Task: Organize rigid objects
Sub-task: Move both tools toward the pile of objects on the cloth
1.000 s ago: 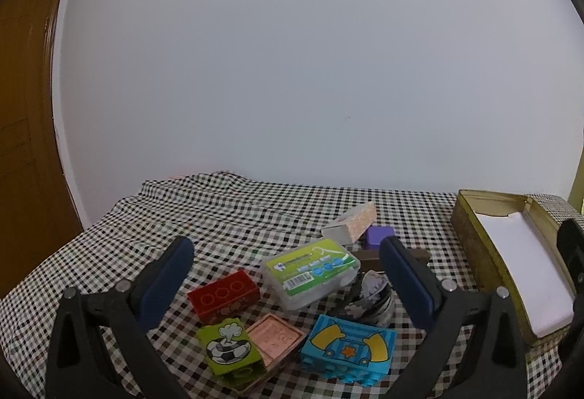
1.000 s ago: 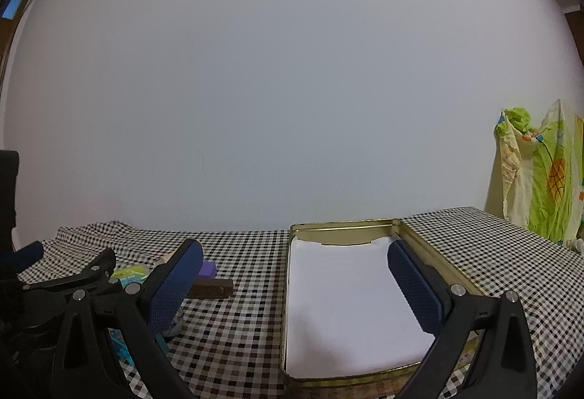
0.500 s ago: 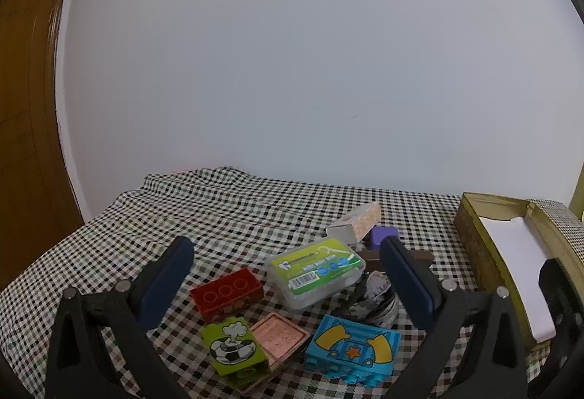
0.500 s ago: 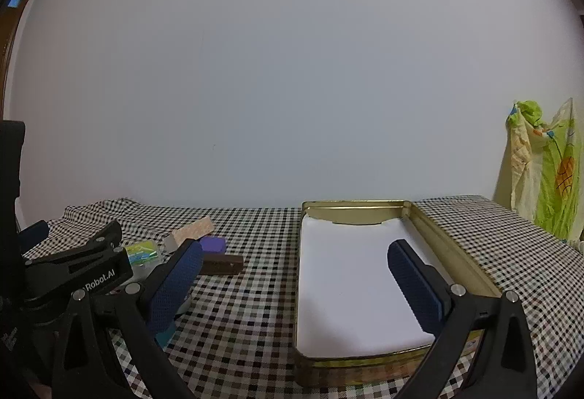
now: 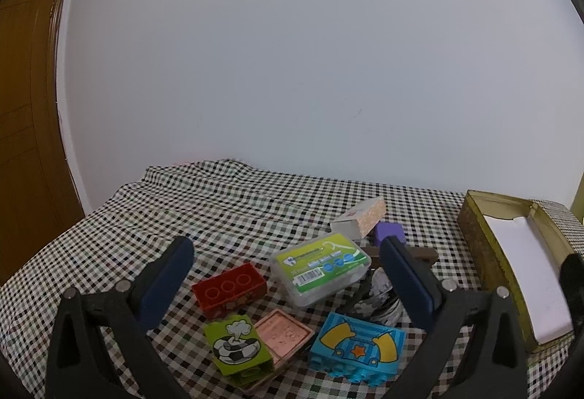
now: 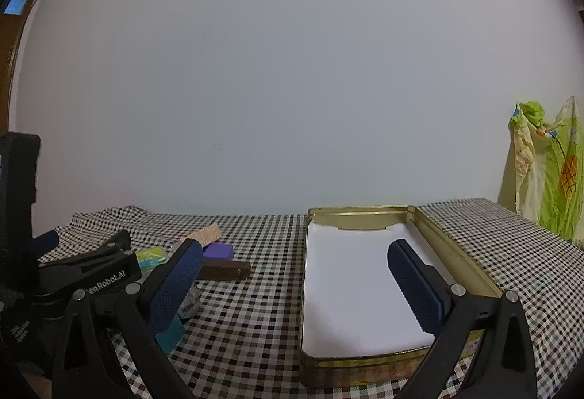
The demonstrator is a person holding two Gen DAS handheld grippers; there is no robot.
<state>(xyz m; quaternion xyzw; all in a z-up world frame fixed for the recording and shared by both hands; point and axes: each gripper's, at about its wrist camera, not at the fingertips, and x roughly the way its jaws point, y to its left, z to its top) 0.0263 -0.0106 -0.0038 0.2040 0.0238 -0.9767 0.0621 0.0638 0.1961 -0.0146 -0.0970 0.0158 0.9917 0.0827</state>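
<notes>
A black-and-white checked cloth (image 5: 237, 209) covers the table. On its right side sits one gold rectangular tin lined with white paper (image 6: 456, 253), its near corner cut off behind the right gripper (image 6: 295, 276), whose fingers stand wide apart holding nothing. The left gripper (image 5: 284, 271) likewise gapes empty above the clutter: one clear floss-pick box with a green label (image 5: 321, 265), three toy bricks, red (image 5: 228, 287), green (image 5: 237, 349) and blue (image 5: 357, 348), and a crumpled item (image 5: 379, 296) half hidden.

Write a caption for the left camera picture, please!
Open left gripper hovers above toy blocks and small boxes on checkered cloth, gold tin waiting nearby.
</notes>
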